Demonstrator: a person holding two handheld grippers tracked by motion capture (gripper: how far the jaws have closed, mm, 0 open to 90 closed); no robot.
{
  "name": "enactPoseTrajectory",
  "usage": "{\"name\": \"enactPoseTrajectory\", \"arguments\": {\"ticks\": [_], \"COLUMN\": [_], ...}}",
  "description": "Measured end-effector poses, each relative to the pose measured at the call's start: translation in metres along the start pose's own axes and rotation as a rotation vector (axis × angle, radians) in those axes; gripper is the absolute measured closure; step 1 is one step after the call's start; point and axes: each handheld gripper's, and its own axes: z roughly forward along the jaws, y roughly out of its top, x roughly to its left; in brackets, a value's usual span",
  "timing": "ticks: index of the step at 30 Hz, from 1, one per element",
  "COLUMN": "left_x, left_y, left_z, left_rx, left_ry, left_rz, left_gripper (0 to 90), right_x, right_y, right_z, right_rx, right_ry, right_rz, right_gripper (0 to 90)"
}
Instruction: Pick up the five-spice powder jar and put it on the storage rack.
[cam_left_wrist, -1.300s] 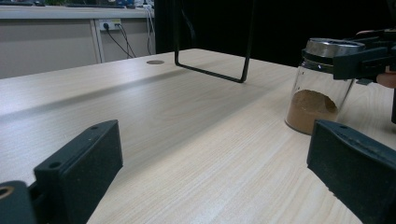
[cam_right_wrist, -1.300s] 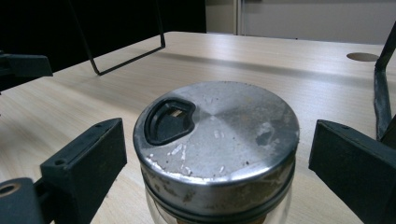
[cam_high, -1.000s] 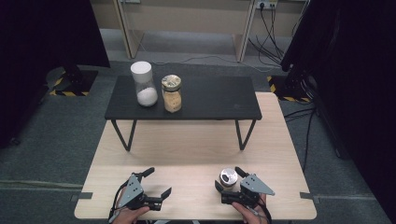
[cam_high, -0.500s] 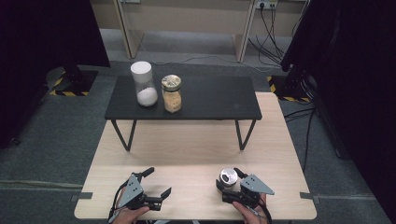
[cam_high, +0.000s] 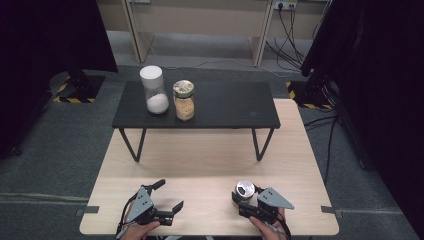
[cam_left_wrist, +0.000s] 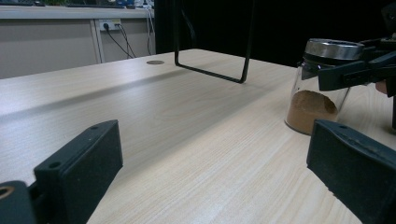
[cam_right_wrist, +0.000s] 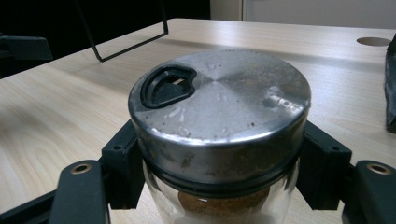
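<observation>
You see a clear jar (cam_right_wrist: 219, 140) with a silver lid and brown powder, between black jaws, on a pale wood-grain worktop (cam_high: 200, 160). The shelf (cam_high: 220, 105) beyond is black; one container (cam_high: 152, 89) there is white-capped.

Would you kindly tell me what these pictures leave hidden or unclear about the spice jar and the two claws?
- Spice jar: base cut off by the right gripper view's bottom edge.
- Right claw: its jaws have just been closing around the jar; pad contact is hidden under the lid's rim.
- Left claw: jaws wide apart; tips cut off by the left gripper view's edges.
</observation>
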Motion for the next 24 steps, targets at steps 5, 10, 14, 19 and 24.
{"name": "enactPoseTrajectory", "arguments": {"ticks": [5, 10, 14, 19, 24], "left_x": [0.0, 0.0002, 0.0002, 0.0001, -0.0006], "left_y": [0.0001, 0.0, -0.0001, -0.0002, -0.0006], "left_z": [-0.0001, 0.0, 0.0, 0.0002, 0.0009], "left_rx": [0.0, 0.001, 0.003, 0.006, 0.012], "left_ry": [0.0, 0.001, 0.002, 0.002, -0.002], "left_rz": [-0.001, -0.002, -0.003, -0.004, 0.002], "left_gripper": [2.7, 2.7, 2.8, 2.8, 2.8], "right_x": [0.0016, 0.0014, 0.0015, 0.0021, 0.0023], "right_y": [0.0007, 0.0027, 0.0039, 0.0036, 0.0031], "right_z": [-0.0008, -0.003, -0.0045, -0.004, -0.0035], "right_rx": [0.002, -0.011, -0.018, -0.018, -0.014], "right_ry": [-0.019, -0.03, -0.031, -0.029, -0.03], "right_rz": [-0.009, -0.007, -0.006, -0.008, -0.006], "right_gripper": [30.4, 30.5, 30.5, 30.6, 30.6]}}
